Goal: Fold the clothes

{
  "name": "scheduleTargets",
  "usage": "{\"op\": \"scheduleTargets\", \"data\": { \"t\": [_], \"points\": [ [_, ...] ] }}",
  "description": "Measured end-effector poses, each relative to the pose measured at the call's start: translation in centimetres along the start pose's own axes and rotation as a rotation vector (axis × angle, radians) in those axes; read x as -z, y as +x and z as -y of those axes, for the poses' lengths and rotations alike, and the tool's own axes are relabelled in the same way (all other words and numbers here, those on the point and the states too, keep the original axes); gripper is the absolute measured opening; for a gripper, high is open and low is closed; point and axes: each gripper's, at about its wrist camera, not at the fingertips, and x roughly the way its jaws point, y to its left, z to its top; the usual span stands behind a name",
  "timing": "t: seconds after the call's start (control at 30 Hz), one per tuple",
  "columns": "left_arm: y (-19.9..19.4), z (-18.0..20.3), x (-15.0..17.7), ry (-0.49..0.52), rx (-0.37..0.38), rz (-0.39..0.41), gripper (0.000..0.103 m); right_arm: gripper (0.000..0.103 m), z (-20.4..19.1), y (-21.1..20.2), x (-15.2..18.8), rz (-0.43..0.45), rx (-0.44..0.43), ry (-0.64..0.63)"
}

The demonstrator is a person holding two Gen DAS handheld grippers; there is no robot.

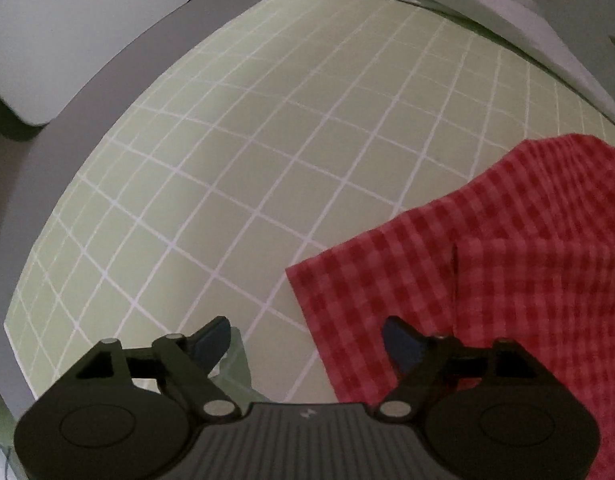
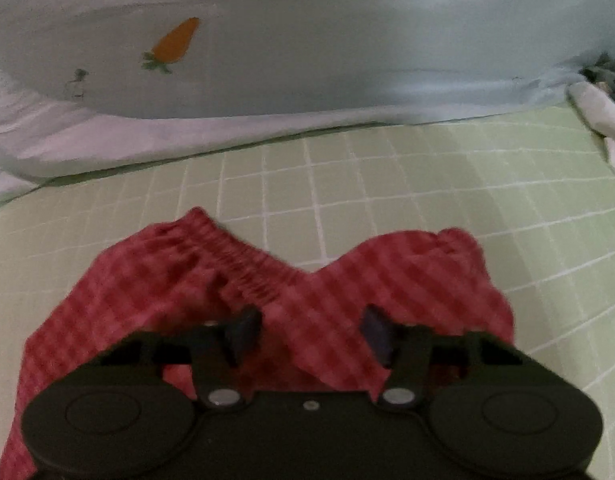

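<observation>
Left wrist view first: we record a pale green mat [image 1: 235, 152] ruled with a white grid, lying on a grey counter [image 1: 87, 92] whose curved edge shows to the left. A white rounded pad [image 1: 67, 36] sits beyond that edge at the upper left, and pale bedding [image 1: 507, 4] with small printed motifs runs along the far side of the mat. Nothing lies on the open stretch of mat ahead of the left tongs [image 1: 307, 338].

We find the red gingham shorts [image 1: 487, 272] on the mat at the right of this view. One straight hem edge runs diagonally from near the right-hand fingertip up toward the far right. The cloth is a soft woven check in two reds, lying in overlapping layers with a fold line down the middle.

The left tongs stand released, jaws well apart, one finger over bare mat and the other over the corner of the shorts; we cannot tell whether it touches the cloth.

Right wrist view: the shorts [image 2: 291, 292] lie directly beneath the right tongs [image 2: 311, 332], their gathered elastic waistband [image 2: 247, 264] pointing away toward the pale sheet [image 2: 347, 52], which bears an orange carrot print [image 2: 175, 42]. The right tongs are likewise released, gripping nothing. This view is blurred.
</observation>
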Motion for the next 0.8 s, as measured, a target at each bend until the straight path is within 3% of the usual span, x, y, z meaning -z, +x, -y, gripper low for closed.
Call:
{"op": "scheduleTargets", "data": {
  "t": [0.07,0.1,0.2,0.37,0.53,0.6,0.67,0.8],
  "points": [
    [0.2,-0.1,0.0,0.001,-0.005,0.003,0.091,0.016,1.0,-1.3,0.5,0.021,-0.007,-0.012],
    [0.2,-0.1,0.0,0.002,-0.008,0.005,0.093,0.009,1.5,-2.0,0.7,0.029,-0.009,-0.017],
    [0.5,-0.4,0.0,-0.012,-0.007,0.003,0.097,0.004,3.5,-4.7,1.5,0.066,0.002,-0.031],
    [0.8,-0.8,0.2,-0.019,-0.003,0.008,0.100,0.004,8.5,-9.5,3.4,0.114,0.092,-0.002],
    [0.9,-0.7,0.1,-0.014,-0.009,0.005,0.100,0.007,14.4,-10.1,6.5,0.021,0.223,0.122],
    [1.0,-0.7,0.0,-0.010,-0.013,0.005,0.100,0.019,16.2,-9.7,7.4,-0.020,0.221,0.197],
    [1.0,-0.6,0.0,-0.009,-0.018,0.005,0.100,0.051,17.6,-9.5,8.0,-0.044,0.193,0.268],
    [1.0,-0.6,0.1,-0.007,-0.020,0.007,0.100,0.046,16.0,-7.8,7.6,-0.046,0.103,0.204]
  ]
}}
